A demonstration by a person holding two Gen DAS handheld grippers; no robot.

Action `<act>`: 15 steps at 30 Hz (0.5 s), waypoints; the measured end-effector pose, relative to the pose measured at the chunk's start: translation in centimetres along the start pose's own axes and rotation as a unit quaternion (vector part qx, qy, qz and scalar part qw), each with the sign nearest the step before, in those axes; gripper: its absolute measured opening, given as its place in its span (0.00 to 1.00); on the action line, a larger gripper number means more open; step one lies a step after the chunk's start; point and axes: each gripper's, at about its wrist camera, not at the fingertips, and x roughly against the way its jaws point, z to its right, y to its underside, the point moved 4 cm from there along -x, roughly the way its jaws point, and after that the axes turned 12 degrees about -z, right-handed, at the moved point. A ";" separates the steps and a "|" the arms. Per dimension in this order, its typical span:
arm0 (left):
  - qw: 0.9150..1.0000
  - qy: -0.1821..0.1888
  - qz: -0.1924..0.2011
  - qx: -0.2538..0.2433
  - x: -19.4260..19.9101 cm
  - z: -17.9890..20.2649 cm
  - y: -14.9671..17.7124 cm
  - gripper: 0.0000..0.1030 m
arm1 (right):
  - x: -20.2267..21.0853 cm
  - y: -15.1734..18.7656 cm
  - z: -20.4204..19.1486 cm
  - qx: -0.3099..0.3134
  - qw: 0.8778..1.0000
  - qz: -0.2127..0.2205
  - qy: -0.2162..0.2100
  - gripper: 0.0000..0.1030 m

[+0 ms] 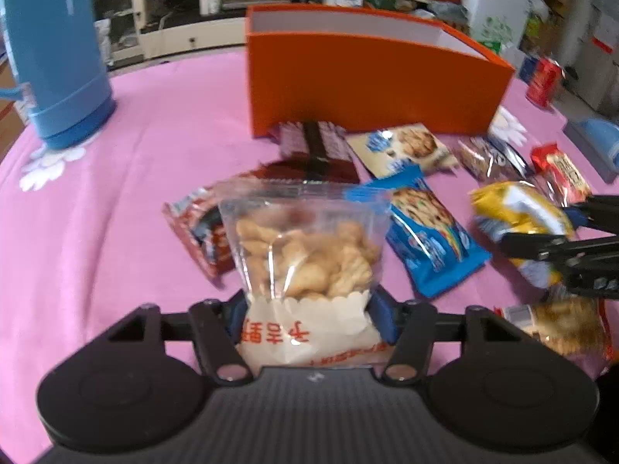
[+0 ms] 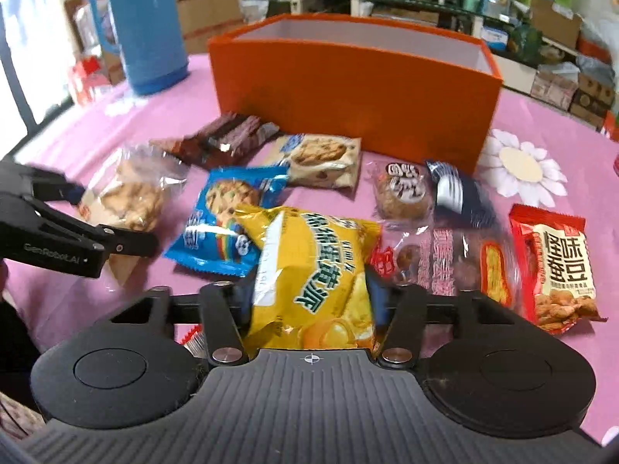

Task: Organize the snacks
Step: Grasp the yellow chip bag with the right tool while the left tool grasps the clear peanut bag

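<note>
My left gripper (image 1: 309, 311) is shut on the lower part of a clear bag of pale biscuits (image 1: 305, 251), which stands up between the blue pads. My right gripper (image 2: 309, 297) is shut on a yellow chip bag (image 2: 313, 266), pinched at its middle. In the left wrist view the right gripper (image 1: 541, 232) shows at the right edge with the yellow bag (image 1: 518, 208). The right wrist view shows the left gripper (image 2: 112, 218) at the left, on the biscuit bag (image 2: 131, 193). An open orange box (image 1: 367, 89) (image 2: 348, 89) stands behind the snacks.
Several loose snack packets lie on the pink cloth (image 1: 154, 154): a blue cookie pack (image 2: 220, 228), a white cookie pack (image 2: 321, 158), brown bars (image 2: 224, 139), a red bean pack (image 2: 557, 266). A blue thermos (image 1: 58, 58) stands back left, a red can (image 1: 543, 77) back right.
</note>
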 end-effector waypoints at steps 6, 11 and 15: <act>0.999 -0.009 0.032 0.028 2.1 -0.6 -0.6 0.57 | 3.9 -0.8 1.3 -0.039 0.997 0.068 -0.024 0.29; 0.997 -0.008 0.059 0.039 4.3 0.0 -1.3 0.57 | 6.4 -1.1 1.4 -0.054 0.993 0.103 -0.027 0.29; 0.996 0.013 0.079 0.047 5.7 0.2 -2.0 0.57 | 6.8 -1.3 2.4 -0.076 0.990 0.113 -0.027 0.29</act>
